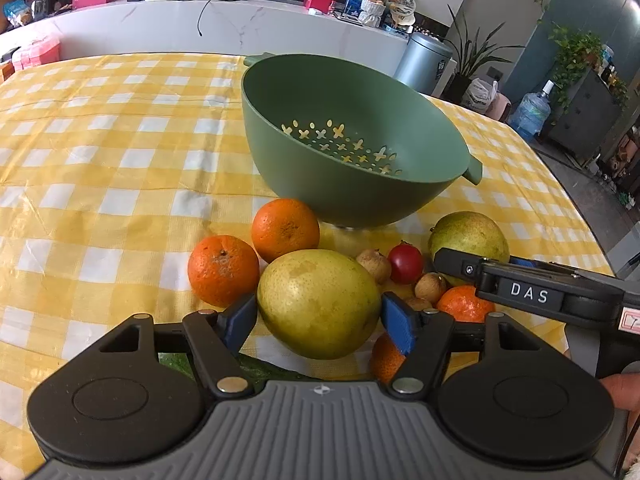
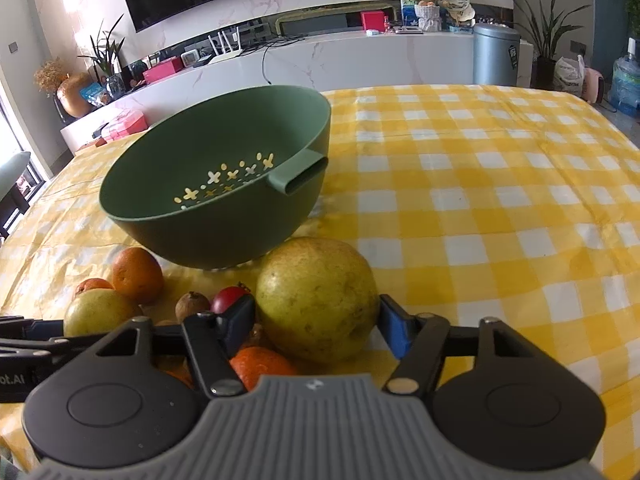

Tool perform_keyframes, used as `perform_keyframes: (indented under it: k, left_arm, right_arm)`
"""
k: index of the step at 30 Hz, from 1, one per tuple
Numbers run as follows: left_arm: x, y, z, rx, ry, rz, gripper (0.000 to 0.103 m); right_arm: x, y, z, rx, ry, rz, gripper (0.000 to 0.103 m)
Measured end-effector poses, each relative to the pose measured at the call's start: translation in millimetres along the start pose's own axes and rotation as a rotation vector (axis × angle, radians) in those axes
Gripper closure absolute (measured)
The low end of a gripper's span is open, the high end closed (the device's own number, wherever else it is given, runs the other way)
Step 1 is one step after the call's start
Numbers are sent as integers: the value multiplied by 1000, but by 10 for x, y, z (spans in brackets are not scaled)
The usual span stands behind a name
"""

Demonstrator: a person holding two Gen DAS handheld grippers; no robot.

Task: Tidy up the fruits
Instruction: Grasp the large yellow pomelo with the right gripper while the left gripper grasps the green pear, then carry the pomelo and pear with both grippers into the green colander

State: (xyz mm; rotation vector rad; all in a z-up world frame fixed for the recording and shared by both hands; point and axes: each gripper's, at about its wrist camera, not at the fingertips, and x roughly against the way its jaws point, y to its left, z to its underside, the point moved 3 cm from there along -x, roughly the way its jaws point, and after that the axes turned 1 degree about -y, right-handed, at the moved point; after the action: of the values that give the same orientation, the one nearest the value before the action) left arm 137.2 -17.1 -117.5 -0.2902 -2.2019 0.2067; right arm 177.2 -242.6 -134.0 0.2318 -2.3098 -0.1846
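Bracketing fruit: left gripper (image 1: 318,316) straddled near pear (image 1: 318,304), pads beside it, contact unclear | right gripper (image 2: 316,320) likewise around far-right pear (image 2: 316,298) | advice: seat pads at widest girth, lift clear of oranges (image 1: 223,270), into colander (image 1: 352,140) beyond.

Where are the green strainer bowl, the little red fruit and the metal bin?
green strainer bowl (image 1: 280,120), left wrist view, inner wall.
little red fruit (image 1: 405,262), left wrist view, its middle.
metal bin (image 2: 496,56), right wrist view, its side.

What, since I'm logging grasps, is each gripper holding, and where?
Left gripper brackets the left pear, right gripper the right pear, at their widest sides; actual pressing cannot be told.
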Motion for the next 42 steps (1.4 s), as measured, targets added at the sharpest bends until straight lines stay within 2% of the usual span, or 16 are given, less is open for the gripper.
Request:
perform_keyframes:
  k: [14,24,34,42]
  left_arm:
    - [89,23,-24,18,-11,-3,27]
    - [395,12,-160,28,-72,12,27]
    - [638,19,-448,34,-145,48,27]
    - [631,55,-817,20,-153,93,27]
  right_arm:
    - [35,-23,20,1,-20,0,41]
    - [264,70,-15,54,-114,12,41]
    - [684,198,-116,74,-176,-44,41]
    - [788,476,-497,205,-204,-101,41]
